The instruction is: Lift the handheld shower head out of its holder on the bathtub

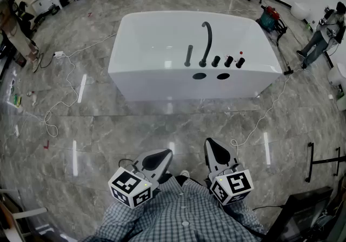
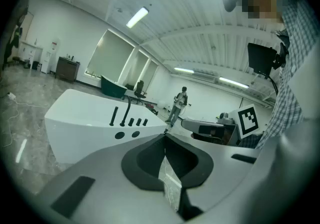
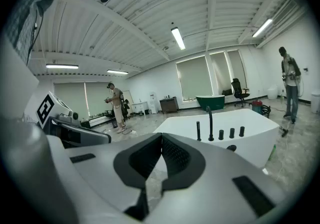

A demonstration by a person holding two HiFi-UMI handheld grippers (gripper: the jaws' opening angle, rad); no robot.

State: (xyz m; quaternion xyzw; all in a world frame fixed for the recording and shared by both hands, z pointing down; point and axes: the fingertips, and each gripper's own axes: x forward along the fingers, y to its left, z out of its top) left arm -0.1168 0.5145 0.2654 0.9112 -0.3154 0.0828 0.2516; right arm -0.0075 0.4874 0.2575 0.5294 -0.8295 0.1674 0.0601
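A white bathtub (image 1: 157, 35) stands on the grey marble floor ahead of me. On its near rim the black handheld shower head (image 1: 188, 55) stands upright in its holder, left of a tall curved spout (image 1: 206, 44) and three black knobs (image 1: 228, 62). Both grippers hang close to my body, well short of the tub. My left gripper (image 1: 162, 155) is shut with nothing between its jaws. My right gripper (image 1: 213, 146) is shut and empty too. The shower head also shows in the left gripper view (image 2: 114, 116) and the right gripper view (image 3: 198, 131).
White cables (image 1: 59, 103) trail over the floor left of the tub, and another cable (image 1: 259, 119) runs at the right. A person (image 1: 320, 35) stands at the far right, another person (image 1: 16, 30) at the far left. A black stand (image 1: 321, 161) sits at right.
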